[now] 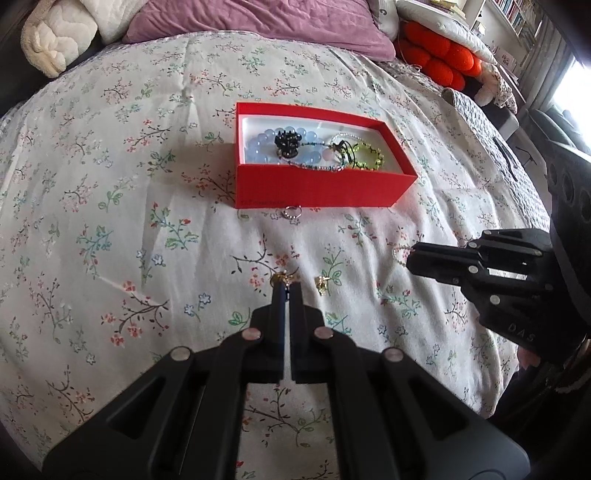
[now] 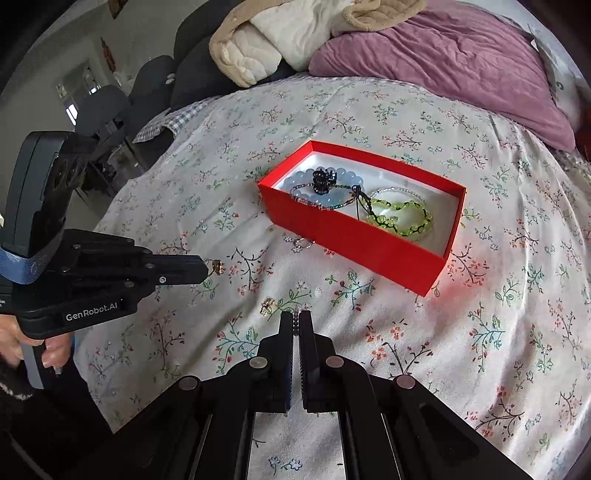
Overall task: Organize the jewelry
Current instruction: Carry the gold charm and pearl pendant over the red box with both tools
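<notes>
A red box (image 1: 314, 188) (image 2: 354, 240) lies open on the floral bedspread. It holds a blue bead bracelet (image 1: 255, 149), a black hair claw (image 1: 287, 144) and a green bracelet (image 1: 367, 157) (image 2: 402, 219). My left gripper (image 1: 286, 285) (image 2: 205, 267) is shut on a small gold earring (image 1: 282, 277) (image 2: 217, 266), held just above the bed. My right gripper (image 2: 295, 315) (image 1: 408, 260) is shut on a thin pale bead bracelet (image 2: 295, 314) (image 1: 398, 254). A second gold earring (image 1: 322, 285) (image 2: 266, 306) lies on the cover between the grippers. A silver ring (image 1: 291, 213) (image 2: 303, 243) rests against the box's near side.
A purple pillow (image 1: 258, 22) (image 2: 461, 62) and cream blankets (image 2: 266, 40) are piled at the head of the bed. An orange cushion (image 1: 439, 55) sits at the far right. A hand (image 2: 48, 350) grips the left tool's handle.
</notes>
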A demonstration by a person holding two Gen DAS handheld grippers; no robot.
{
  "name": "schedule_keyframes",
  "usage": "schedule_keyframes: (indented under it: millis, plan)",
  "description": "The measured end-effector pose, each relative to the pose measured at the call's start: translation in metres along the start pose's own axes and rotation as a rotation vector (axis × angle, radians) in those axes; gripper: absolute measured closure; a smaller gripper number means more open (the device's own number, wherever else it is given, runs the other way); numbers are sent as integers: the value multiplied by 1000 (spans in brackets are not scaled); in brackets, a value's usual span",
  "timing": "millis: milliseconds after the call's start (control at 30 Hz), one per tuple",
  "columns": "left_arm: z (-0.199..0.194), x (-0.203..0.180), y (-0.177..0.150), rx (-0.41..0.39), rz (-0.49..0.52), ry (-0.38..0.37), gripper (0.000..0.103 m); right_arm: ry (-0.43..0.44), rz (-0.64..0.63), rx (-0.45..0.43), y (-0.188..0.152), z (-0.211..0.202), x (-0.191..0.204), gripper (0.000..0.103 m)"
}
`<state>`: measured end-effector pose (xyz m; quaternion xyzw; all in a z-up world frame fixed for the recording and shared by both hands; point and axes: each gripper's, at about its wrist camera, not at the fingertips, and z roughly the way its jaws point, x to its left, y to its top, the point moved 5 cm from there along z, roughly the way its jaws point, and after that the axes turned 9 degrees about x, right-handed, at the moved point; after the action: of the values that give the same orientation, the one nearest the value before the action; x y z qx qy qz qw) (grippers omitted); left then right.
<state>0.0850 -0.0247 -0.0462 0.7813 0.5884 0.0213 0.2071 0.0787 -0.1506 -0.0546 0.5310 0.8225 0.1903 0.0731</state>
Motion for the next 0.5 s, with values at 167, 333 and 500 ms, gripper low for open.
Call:
schedule_keyframes:
  millis: [167,333,500]
  plan:
    - [-12,-1,13,-38,-18,-8,101,4,22,-29,9,-13,-1,100]
    - [-25,-3,30,-77,-34,-15,101,1,62,-41,21,-25,-6,100]
    - [-31,-3,48,-116,-60,-9,101,-26,116,-48,33,-36,-15,100]
